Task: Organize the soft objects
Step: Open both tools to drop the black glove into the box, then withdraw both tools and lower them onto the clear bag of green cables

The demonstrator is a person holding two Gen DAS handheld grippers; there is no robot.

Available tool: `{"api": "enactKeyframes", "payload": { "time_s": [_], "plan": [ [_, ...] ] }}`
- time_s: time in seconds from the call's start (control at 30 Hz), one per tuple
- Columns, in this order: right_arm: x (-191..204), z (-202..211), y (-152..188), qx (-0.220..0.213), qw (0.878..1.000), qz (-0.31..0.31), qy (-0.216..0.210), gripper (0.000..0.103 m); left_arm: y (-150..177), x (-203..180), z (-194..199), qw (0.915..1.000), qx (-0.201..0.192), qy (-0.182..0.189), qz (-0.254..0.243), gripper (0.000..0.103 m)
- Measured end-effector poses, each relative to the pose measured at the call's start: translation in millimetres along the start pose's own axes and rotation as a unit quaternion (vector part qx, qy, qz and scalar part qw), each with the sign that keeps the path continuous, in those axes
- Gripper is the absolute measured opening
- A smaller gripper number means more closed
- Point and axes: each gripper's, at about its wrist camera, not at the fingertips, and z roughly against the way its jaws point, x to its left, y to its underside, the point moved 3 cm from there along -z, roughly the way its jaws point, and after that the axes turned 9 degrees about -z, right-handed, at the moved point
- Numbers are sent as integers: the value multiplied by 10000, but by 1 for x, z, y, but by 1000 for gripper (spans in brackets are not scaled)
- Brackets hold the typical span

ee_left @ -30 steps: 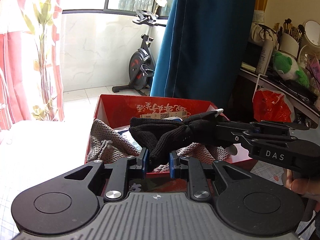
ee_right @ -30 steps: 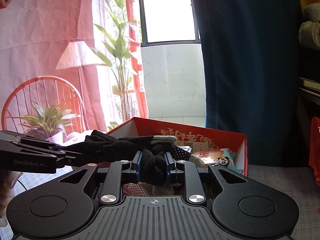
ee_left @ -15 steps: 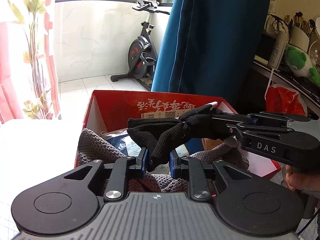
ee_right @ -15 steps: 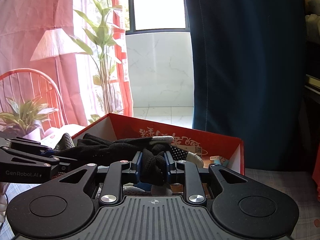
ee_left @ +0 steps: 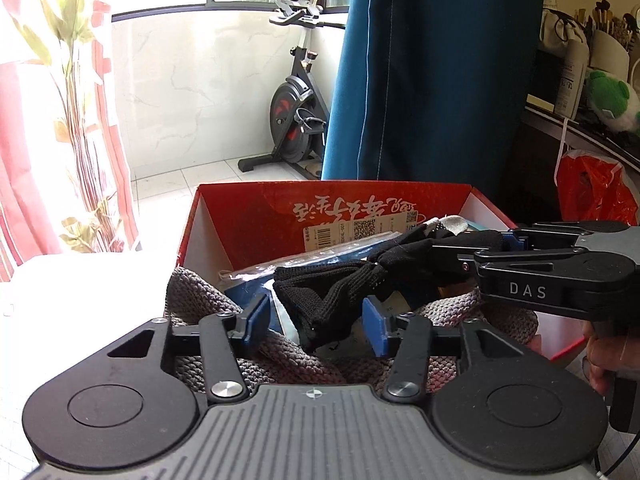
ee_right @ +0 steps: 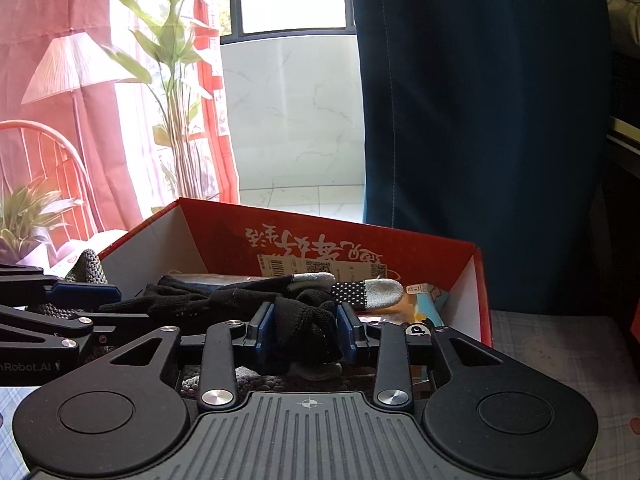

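An exercise bike [ee_left: 294, 108] stands beside a blue curtain [ee_left: 432, 72]; a floor lamp [ee_right: 74, 68] nears a plant [ee_right: 172, 60].

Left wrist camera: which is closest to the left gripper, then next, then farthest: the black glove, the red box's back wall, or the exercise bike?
1. black glove: between the open fingers of the left gripper.
2. red box: its back wall, just behind the glove.
3. exercise bike: far back by the window, left of the blue curtain.
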Motion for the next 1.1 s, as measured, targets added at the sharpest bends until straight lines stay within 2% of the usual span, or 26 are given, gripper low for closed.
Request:
{"api": "enactKeyframes", "payload": {
  "time_s": [0.03, 0.07, 0.17, 0.3, 0.37, 0.5, 0.63, 0.9, 1.1],
  "plan": [
    [2, 1, 0, -13, 10000, 93, 21, 37, -1, 0, 3, 10000, -32, -43, -20, 61],
    [5, 3, 1, -35, 9996, 257, 77, 45, -1, 0, 5, 10000, -44, -69, -24, 66],
    [11, 13, 4, -180, 9977, 647, 128, 59, 0, 2, 13, 9999, -93, -103, 38, 75],
    [14, 31, 10, -308, 9972, 684, 26, 75, 5, 1, 30, 9995, -170, -232, 129, 91],
    [15, 41, 14, -373, 9972, 647, -55, 88, 10, 0, 40, 9994, -148, -253, 206, 94],
    [15, 61, 24, -455, 9966, 645, -219, 101, 22, -7, 60, 9991, -40, -340, 256, 99],
    [12, 85, 38, -562, 9961, 517, -432, 102, 43, -13, 81, 9982, 52, -420, 429, 100],
    [0, 124, 86, -461, 9968, 460, -468, 103, 99, -24, 102, 9946, 425, -435, 838, 100],
    [-4, 136, 141, 36, 9983, 432, -380, 103, 133, -33, 100, 9915, 742, -394, 993, 100]
  ]
}}
